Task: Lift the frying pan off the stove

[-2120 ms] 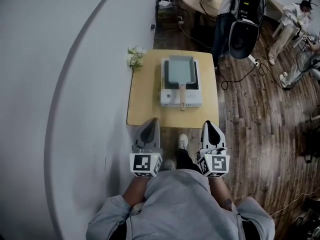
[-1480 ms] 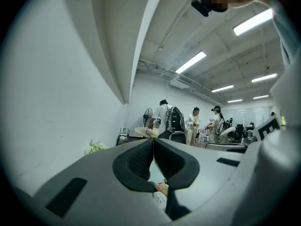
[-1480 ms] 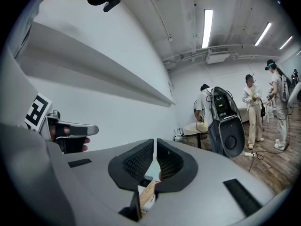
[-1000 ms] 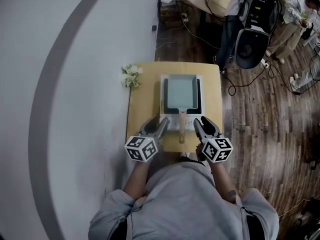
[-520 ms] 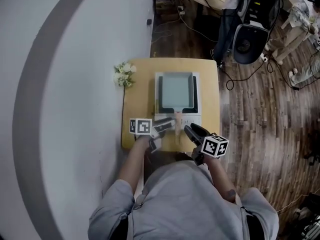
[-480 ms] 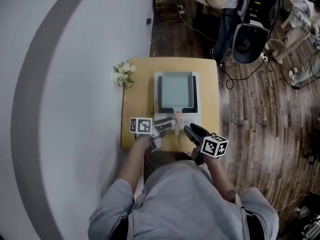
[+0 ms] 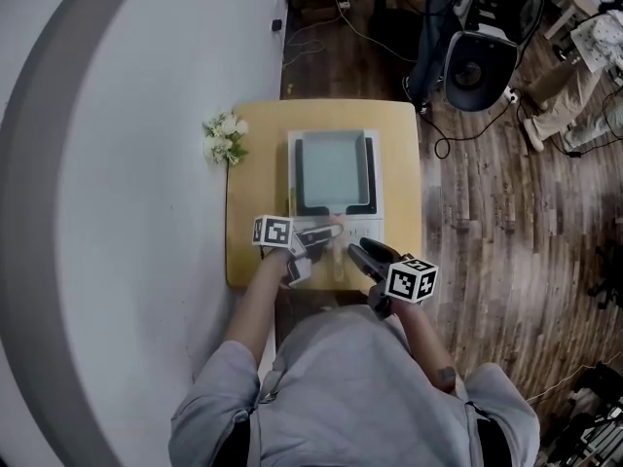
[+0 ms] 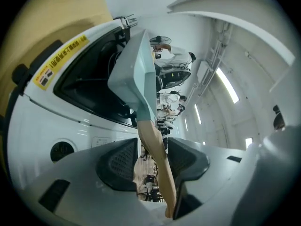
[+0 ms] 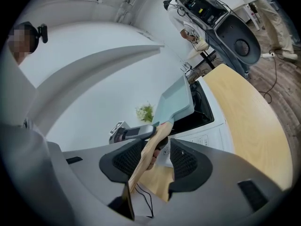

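Left gripper (image 7: 334,233) and right gripper (image 7: 356,247) lower now, jaws newly spread, loose astride frying pan (image 7: 331,171) handle (image 8: 157,159) above stove (image 7: 371,228).

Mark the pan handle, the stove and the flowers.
pan handle (image 8: 153,142): left gripper view, middle of the wooden shaft.
stove (image 8: 42,124): left gripper view, white front face.
flowers (image 7: 222,140): head view, middle of the bunch.

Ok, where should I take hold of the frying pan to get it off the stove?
Grip the wooden handle, coming in from the near side. It juts straight out of the frying pan over the front of the stove, narrow enough for jaws; the pan's body is wide.
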### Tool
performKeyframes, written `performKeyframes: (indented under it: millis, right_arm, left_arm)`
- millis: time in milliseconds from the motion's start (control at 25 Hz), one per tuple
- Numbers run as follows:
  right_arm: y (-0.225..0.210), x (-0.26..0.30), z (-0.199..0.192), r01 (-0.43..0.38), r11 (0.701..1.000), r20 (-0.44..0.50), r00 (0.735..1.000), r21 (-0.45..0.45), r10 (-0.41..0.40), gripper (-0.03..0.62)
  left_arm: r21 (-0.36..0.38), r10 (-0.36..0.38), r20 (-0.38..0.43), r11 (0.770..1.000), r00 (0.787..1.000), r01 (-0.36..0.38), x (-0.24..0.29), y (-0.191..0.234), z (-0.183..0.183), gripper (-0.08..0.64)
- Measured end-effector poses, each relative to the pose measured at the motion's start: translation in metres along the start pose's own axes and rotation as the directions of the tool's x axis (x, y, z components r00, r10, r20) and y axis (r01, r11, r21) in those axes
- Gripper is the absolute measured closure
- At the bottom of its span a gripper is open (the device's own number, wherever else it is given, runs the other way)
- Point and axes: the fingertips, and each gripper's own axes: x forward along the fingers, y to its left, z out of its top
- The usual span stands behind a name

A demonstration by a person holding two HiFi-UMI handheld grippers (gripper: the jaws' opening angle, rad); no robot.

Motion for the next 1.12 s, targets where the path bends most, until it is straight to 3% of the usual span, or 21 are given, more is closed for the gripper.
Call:
performKeyframes:
  millis: [240, 400, 560, 720, 840, 880, 960, 1120]
  right_arm:
    - [0.004, 0.014, -0.011, -0.076, 0.997, -0.076, 0.994, 0.015, 0.077, 0.43]
    - [0.009, 0.02, -0.024, -0.161, 0.981, -0.151, 0.973, 0.108, 0.177, 0.41]
    - [0.009, 0.025, -0.044, -0.221, 0.955, -0.241, 0.934, 0.196, 0.265, 0.395]
    - [0.022, 0.028, -0.061, -0.297, 0.906, -0.3, 0.873, 0.3, 0.386, 0.391]
    - [0.03, 0.037, -0.069, -0.316, 0.888, -0.316, 0.85, 0.334, 0.422, 0.393]
    - [0.032, 0.041, -0.069, -0.317, 0.882, -0.313, 0.848, 0.348, 0.428, 0.399]
    - [0.034, 0.047, -0.068, -0.316, 0.867, -0.295, 0.848, 0.386, 0.441, 0.482]
    - [0.038, 0.048, -0.066, -0.324, 0.86, -0.299, 0.84, 0.393, 0.453, 0.492]
  left_arm:
    - [-0.084, -0.082, 0.0, 0.993, 0.997, 0.082, 0.013, 0.007, 0.007, 0.38]
    - [-0.16, -0.119, -0.011, 0.98, 0.993, 0.116, 0.016, 0.013, 0.005, 0.417]
    - [-0.167, -0.138, -0.015, 0.977, 0.99, 0.134, 0.016, 0.01, 0.004, 0.42]
    - [-0.217, -0.155, 0.007, 0.964, 0.988, 0.152, 0.018, 0.003, 0.004, 0.422]
    - [-0.214, -0.159, 0.012, 0.964, 0.987, 0.158, 0.018, 0.002, 0.005, 0.422]
    - [-0.205, -0.157, 0.014, 0.966, 0.988, 0.156, 0.018, 0.004, 0.005, 0.422]
    - [-0.205, -0.167, 0.029, 0.964, 0.986, 0.169, 0.018, 0.003, 0.006, 0.422]
    - [-0.204, -0.197, 0.034, 0.958, 0.98, 0.2, 0.019, 0.001, 0.005, 0.416]
